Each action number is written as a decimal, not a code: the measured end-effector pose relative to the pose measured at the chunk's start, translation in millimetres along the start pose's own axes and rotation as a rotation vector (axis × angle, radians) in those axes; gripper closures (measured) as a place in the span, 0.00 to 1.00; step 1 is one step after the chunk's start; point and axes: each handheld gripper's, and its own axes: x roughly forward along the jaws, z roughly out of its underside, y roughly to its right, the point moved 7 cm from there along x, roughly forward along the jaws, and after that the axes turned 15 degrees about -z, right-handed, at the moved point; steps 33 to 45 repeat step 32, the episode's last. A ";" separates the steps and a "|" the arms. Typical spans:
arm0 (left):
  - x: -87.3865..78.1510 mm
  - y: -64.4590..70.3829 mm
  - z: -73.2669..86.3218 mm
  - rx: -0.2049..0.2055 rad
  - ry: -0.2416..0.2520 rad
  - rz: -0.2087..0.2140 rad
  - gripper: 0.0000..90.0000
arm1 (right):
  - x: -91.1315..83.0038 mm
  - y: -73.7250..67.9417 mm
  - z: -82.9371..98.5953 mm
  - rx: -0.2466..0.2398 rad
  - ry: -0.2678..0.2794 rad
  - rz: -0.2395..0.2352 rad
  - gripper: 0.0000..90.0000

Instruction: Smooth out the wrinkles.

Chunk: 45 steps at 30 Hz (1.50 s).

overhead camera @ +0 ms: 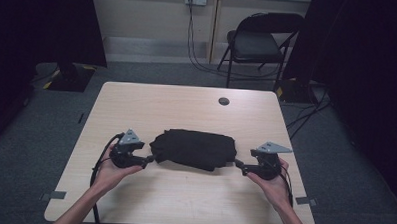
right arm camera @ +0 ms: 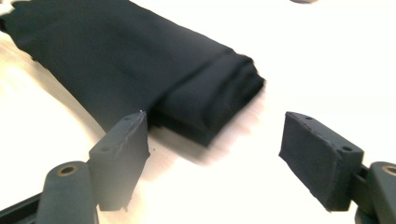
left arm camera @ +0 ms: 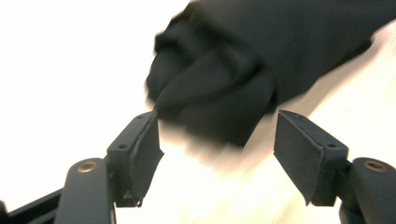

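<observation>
Folded black cloth (overhead camera: 194, 149) blurred, jaws apart

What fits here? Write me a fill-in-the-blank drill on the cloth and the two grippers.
1. The folded cloth on the table is ____ in colour.
2. The left gripper has its fingers ____, with nothing between them.
3. The right gripper is at the cloth's ____ end in the high view.
4. On the floor beyond the table stands a folding ____.

Missing words: black; open; right; chair
</observation>
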 end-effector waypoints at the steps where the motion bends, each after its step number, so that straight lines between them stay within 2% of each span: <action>1: -2.9 -4.1 5.6 -0.005 -0.008 -0.004 0.33 | -4.0 0.7 3.1 0.007 -0.003 0.008 0.25; 3: -8.3 -11.8 19.0 -0.020 -0.039 0.000 0.32 | -12.1 3.5 10.4 0.014 -0.010 0.015 0.23; 5: -10.0 -17.4 33.4 -0.025 -0.079 0.026 0.26 | -19.2 9.8 18.7 0.042 -0.018 0.036 0.22; 7: -10.6 -23.6 44.9 -0.040 -0.100 -0.010 0.24 | -25.3 18.4 26.6 0.079 -0.024 0.064 0.21; 9: -9.6 -28.8 54.7 -0.052 -0.111 -0.040 0.26 | -27.8 29.7 35.7 0.095 -0.041 0.120 0.22; 10: -9.1 -32.2 59.9 -0.044 -0.125 -0.059 0.28 | -26.9 34.3 42.0 0.121 -0.058 0.129 0.21; 12: -6.8 -36.6 66.3 -0.040 -0.143 -0.079 0.28 | -25.6 40.7 51.8 0.139 -0.099 0.152 0.21; 14: -1.3 -42.2 74.8 -0.066 -0.173 -0.097 0.28 | -25.9 46.1 55.4 0.148 -0.109 0.173 0.20; 17: 3.4 -46.4 75.7 -0.076 -0.143 -0.123 0.20 | -22.7 49.9 63.3 0.184 -0.144 0.177 0.21; 19: 4.8 -47.8 76.2 -0.082 -0.134 -0.133 0.18 | -19.7 48.8 65.2 0.165 -0.157 0.176 0.20; 20: 5.4 -48.0 76.5 -0.090 -0.121 -0.136 0.17 | -16.7 48.9 67.5 0.165 -0.163 0.182 0.17; 23: 6.7 -47.0 79.1 -0.116 -0.058 -0.156 0.15 | -13.1 48.5 69.2 0.125 -0.146 0.214 0.15; 26: 7.0 -46.2 79.1 -0.128 -0.057 -0.165 0.14 | -12.2 50.3 70.8 0.094 -0.095 0.203 0.15; 32: 7.6 -46.4 78.6 -0.131 -0.056 -0.170 0.14 | -12.7 49.3 71.4 0.110 -0.088 0.228 0.15; 45: 7.6 -46.4 78.6 -0.131 -0.056 -0.170 0.14 | -12.7 49.3 71.4 0.110 -0.088 0.228 0.15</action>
